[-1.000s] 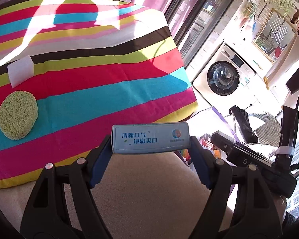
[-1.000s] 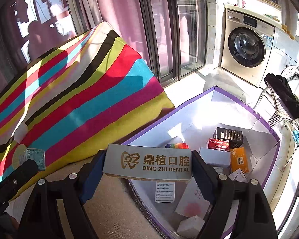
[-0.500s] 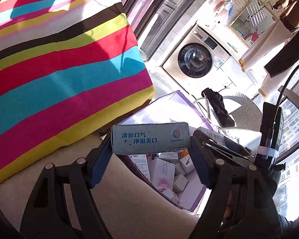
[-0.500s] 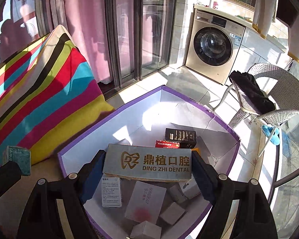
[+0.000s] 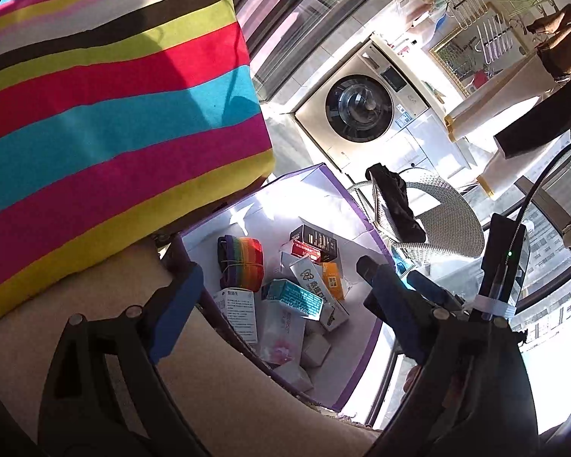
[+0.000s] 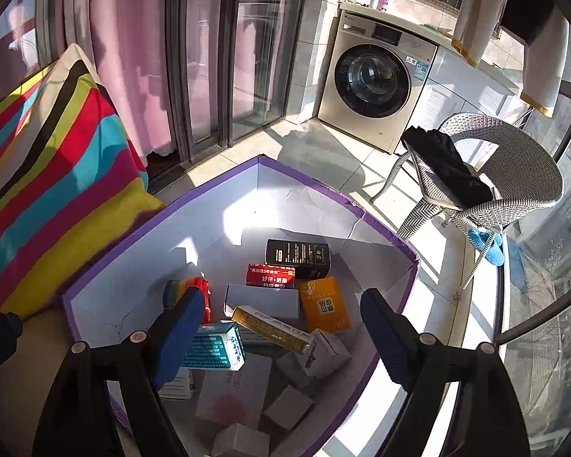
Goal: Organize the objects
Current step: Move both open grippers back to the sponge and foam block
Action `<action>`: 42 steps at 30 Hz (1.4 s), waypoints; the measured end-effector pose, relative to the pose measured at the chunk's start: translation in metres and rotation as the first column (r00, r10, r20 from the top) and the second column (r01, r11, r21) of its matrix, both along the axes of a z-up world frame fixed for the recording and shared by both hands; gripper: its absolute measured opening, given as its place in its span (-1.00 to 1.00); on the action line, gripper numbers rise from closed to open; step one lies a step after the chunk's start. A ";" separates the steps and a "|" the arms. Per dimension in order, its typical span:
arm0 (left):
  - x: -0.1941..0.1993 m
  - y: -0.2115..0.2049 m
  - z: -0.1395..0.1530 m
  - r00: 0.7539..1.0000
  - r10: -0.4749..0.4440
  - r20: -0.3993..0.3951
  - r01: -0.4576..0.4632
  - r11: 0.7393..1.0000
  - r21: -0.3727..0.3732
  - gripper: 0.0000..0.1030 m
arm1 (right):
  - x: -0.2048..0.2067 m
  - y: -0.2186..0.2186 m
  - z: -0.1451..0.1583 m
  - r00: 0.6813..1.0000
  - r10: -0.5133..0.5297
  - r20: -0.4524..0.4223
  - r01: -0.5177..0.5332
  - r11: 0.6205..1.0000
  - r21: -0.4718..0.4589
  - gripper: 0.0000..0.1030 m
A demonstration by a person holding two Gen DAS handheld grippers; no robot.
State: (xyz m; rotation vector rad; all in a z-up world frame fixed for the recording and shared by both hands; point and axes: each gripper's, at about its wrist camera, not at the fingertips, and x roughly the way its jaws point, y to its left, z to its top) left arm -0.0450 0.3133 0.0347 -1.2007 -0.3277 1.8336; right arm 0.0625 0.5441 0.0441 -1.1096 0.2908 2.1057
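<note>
Teal toothpaste box (image 6: 215, 346) lies tilted atop cartons inside purple-rimmed bin (image 6: 163, 209).

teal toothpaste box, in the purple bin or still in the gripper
In the bin. The teal toothpaste box lies on other boxes inside the purple bin; the left gripper is open, nothing between its pads.
</note>
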 end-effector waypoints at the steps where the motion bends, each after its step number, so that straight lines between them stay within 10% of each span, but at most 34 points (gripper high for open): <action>1: -0.002 -0.003 -0.001 1.000 0.016 0.005 -0.016 1.000 0.006 0.79 | -0.001 -0.002 0.000 1.000 0.007 -0.001 -0.007 1.000 -0.003 0.65; 25: -0.012 -0.141 -0.009 0.939 0.343 -0.011 -0.344 0.939 -0.026 0.79 | -0.067 -0.120 0.004 0.932 0.348 -0.099 -0.360 0.920 -0.157 0.65; 37: -0.025 -0.221 -0.013 0.834 0.532 -0.149 -0.552 0.808 -0.208 0.79 | -0.095 -0.170 0.004 0.862 0.487 -0.139 -0.506 0.841 -0.191 0.65; 42: -0.047 -0.235 -0.026 0.830 0.533 -0.162 -0.557 0.780 -0.286 0.79 | -0.107 -0.187 0.000 0.829 0.539 -0.151 -0.559 0.806 -0.194 0.65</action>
